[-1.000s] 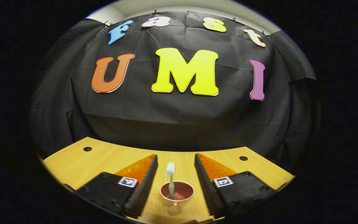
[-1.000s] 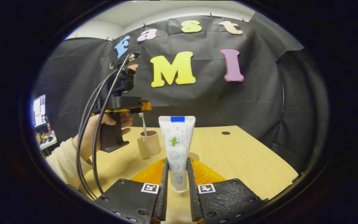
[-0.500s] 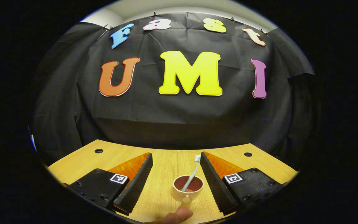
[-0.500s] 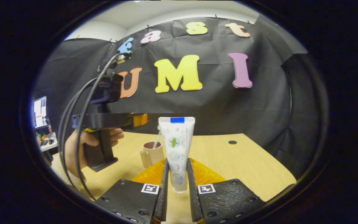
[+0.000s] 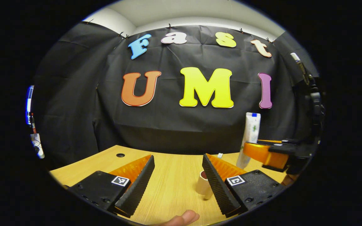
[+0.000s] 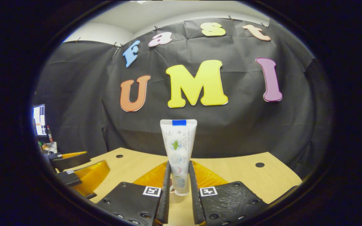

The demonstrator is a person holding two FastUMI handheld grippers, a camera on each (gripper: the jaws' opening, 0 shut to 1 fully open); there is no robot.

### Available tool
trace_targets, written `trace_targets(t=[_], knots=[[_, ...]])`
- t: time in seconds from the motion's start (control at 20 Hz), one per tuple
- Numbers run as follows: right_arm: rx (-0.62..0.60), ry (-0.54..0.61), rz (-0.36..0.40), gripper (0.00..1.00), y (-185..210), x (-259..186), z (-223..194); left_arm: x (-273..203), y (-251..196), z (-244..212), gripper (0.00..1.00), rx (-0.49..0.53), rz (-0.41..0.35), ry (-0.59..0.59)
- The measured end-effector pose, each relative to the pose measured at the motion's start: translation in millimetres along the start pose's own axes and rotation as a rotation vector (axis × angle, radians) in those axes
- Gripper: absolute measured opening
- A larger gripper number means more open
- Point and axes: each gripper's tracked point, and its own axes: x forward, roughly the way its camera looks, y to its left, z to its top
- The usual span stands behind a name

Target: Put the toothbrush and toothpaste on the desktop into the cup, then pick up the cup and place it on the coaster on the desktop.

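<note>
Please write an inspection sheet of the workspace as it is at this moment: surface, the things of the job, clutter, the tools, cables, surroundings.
Surface: wooden desktop, two round holes in it.
Job's things: toothpaste tube upright, cap down, in the right tool; cup on the desktop, partly behind a finger of the left tool; toothbrush head just above that finger; coaster not identified.
Clutter: nothing seen on the desktop.
Tools: left tool open, holding nothing; right tool shut on the toothpaste tube.
Cables: dark cable above the right tool.
Surroundings: black cloth wall; lit screen at far left.
</note>
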Motion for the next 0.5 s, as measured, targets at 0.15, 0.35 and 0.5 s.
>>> trace_targets(t=[0.15,0.35,0.5], knots=[[-0.003,0.019,0.000,0.30,15.0,28.8,-6.3,-12.1,10.9,-6.9,0.97,-0.016,-0.001,0.015],[-0.013,0.029,0.007,0.30,28.2,41.4,-15.1,-16.4,30.0,-11.2,0.97,-0.019,0.015,0.017],[-0.005,0.028,0.008,0.28,31.8,44.9,-16.5,-14.8,30.9,-23.3,0.97,-0.030,0.005,0.055]])
